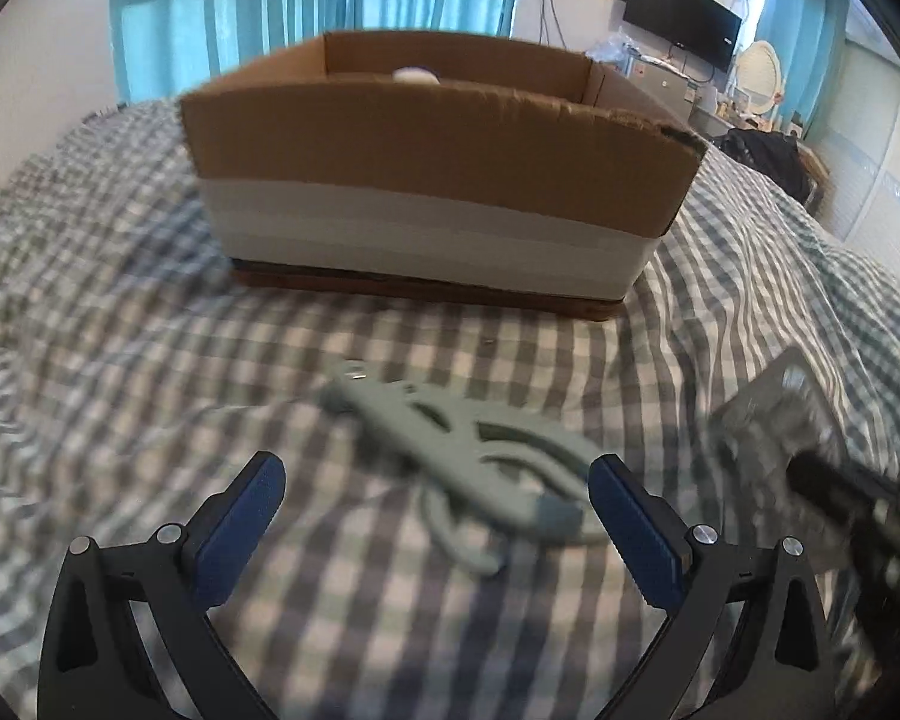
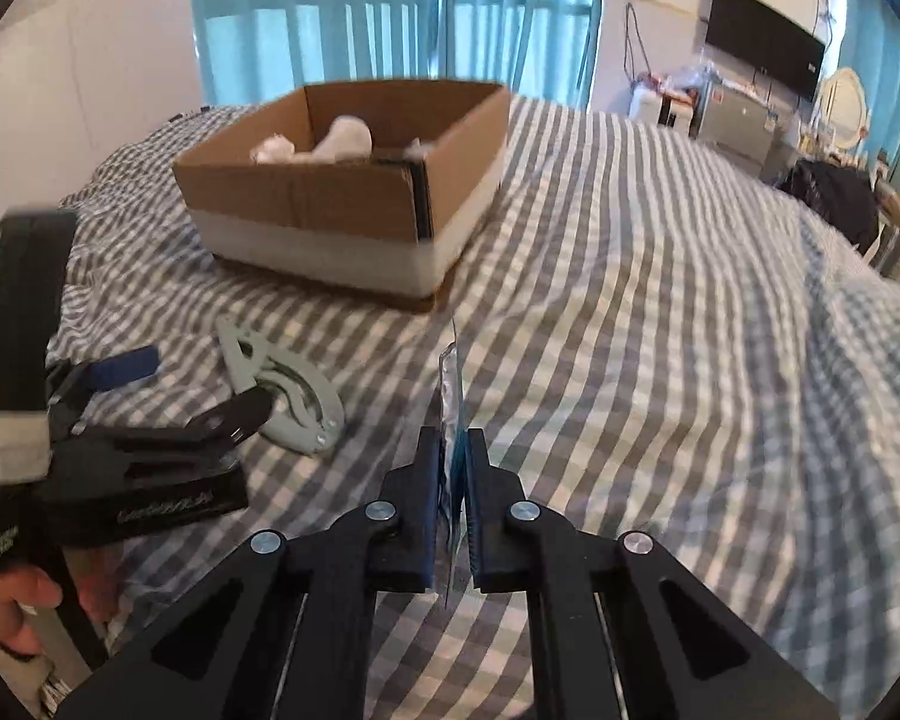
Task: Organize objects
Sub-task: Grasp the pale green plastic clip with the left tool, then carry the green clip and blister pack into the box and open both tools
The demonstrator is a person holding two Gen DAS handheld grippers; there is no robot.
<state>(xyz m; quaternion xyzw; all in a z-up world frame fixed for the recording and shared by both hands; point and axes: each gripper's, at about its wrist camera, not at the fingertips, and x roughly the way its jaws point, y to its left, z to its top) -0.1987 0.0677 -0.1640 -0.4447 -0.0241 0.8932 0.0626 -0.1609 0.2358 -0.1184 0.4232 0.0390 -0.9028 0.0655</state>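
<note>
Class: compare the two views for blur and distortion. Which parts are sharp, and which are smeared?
Left wrist view: the grey-green tool and checked bedsheet are motion-smeared, while the left gripper stays sharp. Right wrist view: the right gripper is crisp, the cardboard box slightly soft. Fisheye bends both views' edges.

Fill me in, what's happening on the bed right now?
The right gripper is shut on a thin clear plastic packet, held edge-on above the checked bedspread. The left gripper is open, hovering over a grey-green protractor-like tool. The cardboard box beyond holds some white items.
</note>
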